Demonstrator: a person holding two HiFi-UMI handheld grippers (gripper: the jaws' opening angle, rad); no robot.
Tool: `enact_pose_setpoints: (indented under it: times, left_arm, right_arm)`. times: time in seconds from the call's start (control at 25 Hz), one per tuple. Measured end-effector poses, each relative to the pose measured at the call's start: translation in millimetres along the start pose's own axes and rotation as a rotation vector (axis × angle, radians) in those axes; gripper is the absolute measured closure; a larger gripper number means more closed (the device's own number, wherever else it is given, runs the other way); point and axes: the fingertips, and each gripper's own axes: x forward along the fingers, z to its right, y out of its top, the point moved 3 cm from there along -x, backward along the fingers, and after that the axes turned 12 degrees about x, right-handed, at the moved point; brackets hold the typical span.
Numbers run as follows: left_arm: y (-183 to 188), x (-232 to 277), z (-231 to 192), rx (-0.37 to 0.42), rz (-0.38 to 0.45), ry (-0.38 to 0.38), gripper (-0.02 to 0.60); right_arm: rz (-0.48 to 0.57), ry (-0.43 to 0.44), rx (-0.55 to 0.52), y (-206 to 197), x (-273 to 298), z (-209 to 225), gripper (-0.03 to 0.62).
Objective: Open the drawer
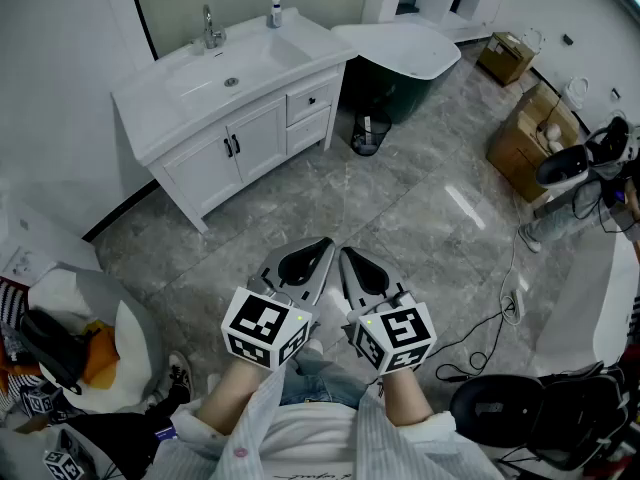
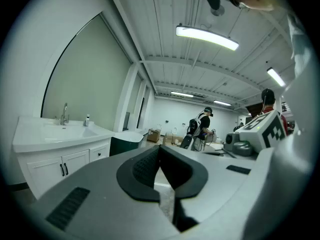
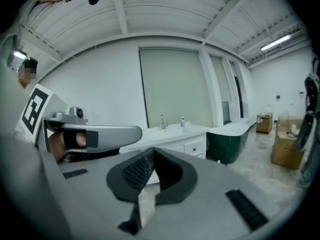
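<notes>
Held side by side, tips near each other: left gripper (image 1: 318, 250) and right gripper (image 1: 350, 260), jaws of each pressed together on nothing, likely a ready carry before any approach. Well apart across the floor (image 1: 400, 208): white vanity (image 1: 200, 108), drawer (image 1: 300, 105) shut at its right end, handle (image 1: 313, 99) not yet reached.

Grey marbled floor (image 1: 400, 218), white vanity (image 1: 240, 146), bin (image 1: 370, 132), cardboard boxes (image 1: 520, 148)
</notes>
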Motion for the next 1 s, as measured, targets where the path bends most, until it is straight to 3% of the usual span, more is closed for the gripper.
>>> enact_pose_setpoints:
  times: [0.76,1.0]
  left_arm:
    - [-4.4,30.1,6.9,0.001,-0.008,0.007,0.565]
    - [-10.3,49.5,-11.2,-0.005,-0.015,0.010,0.565]
  right_arm:
    - [0.001,-0.014,0.035,1.1,-0.4,37.6,0.585]
    - [-0.014,-0.017,0.052,1.1,22.7,53.7,0.585]
